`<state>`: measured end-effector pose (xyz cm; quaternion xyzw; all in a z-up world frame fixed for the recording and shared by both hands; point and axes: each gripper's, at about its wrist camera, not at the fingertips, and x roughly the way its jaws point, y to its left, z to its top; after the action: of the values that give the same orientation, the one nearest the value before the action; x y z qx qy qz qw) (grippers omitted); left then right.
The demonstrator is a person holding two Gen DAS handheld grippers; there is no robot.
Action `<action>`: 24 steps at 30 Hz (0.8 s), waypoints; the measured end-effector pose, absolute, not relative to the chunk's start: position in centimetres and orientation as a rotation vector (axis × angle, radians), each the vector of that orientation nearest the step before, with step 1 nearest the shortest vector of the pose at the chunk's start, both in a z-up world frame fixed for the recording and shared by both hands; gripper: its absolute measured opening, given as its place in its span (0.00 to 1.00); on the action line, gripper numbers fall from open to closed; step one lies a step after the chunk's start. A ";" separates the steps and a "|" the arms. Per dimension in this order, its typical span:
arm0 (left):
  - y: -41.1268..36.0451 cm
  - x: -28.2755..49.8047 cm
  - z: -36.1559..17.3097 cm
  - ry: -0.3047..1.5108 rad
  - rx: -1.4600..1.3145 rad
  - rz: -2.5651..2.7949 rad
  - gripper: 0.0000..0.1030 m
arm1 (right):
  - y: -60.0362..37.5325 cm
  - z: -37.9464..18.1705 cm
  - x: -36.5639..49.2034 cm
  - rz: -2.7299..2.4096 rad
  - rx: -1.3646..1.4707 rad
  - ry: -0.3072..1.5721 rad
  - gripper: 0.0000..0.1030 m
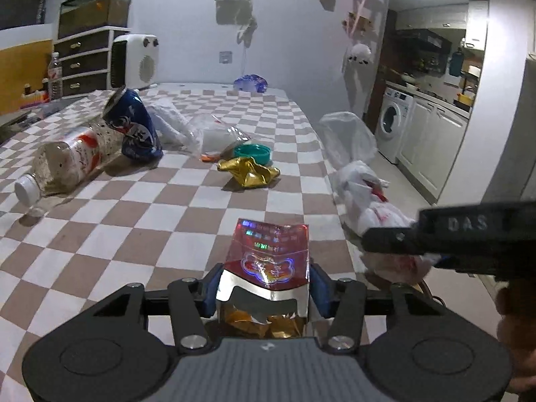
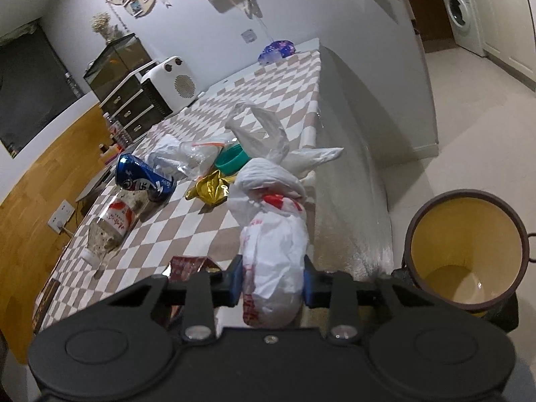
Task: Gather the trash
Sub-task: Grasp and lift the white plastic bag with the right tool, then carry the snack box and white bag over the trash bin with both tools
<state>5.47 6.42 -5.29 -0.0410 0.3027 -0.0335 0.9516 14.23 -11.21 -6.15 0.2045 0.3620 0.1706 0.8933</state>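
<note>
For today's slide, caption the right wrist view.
Right tool grips a white plastic bag at the table edge, beside a bin.

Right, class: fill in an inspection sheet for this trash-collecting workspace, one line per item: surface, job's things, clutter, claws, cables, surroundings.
Surface: checkered tablecloth covers the table.
Job's things: red foil packet in the left claw; white plastic bag in the right claw; yellow-lined bin on the floor beside the table.
Clutter: clear bottle lying on its side, crushed blue can, gold wrapper, teal lid, clear plastic packaging.
Claws: both shut on their items.
Cables: one plugged into a wall socket.
Surroundings: washing machine, white heater, drawers, fish tank.
</note>
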 end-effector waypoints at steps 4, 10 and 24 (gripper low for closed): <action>5.7 5.3 -4.1 0.585 -0.077 -0.051 0.50 | -12.4 -5.8 13.7 0.360 0.406 0.721 0.33; 3.5 6.0 -2.2 0.539 -0.057 -0.053 0.50 | -15.5 -5.3 13.4 0.359 0.413 0.676 0.33; -6.4 13.1 -0.7 0.590 0.005 -0.211 0.50 | -25.1 -4.6 14.6 0.207 0.379 0.622 0.33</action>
<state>13.08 -6.35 -0.70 0.0026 0.2902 -0.1038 0.9513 14.58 -25.13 -4.62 0.1848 0.3034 0.1008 0.9293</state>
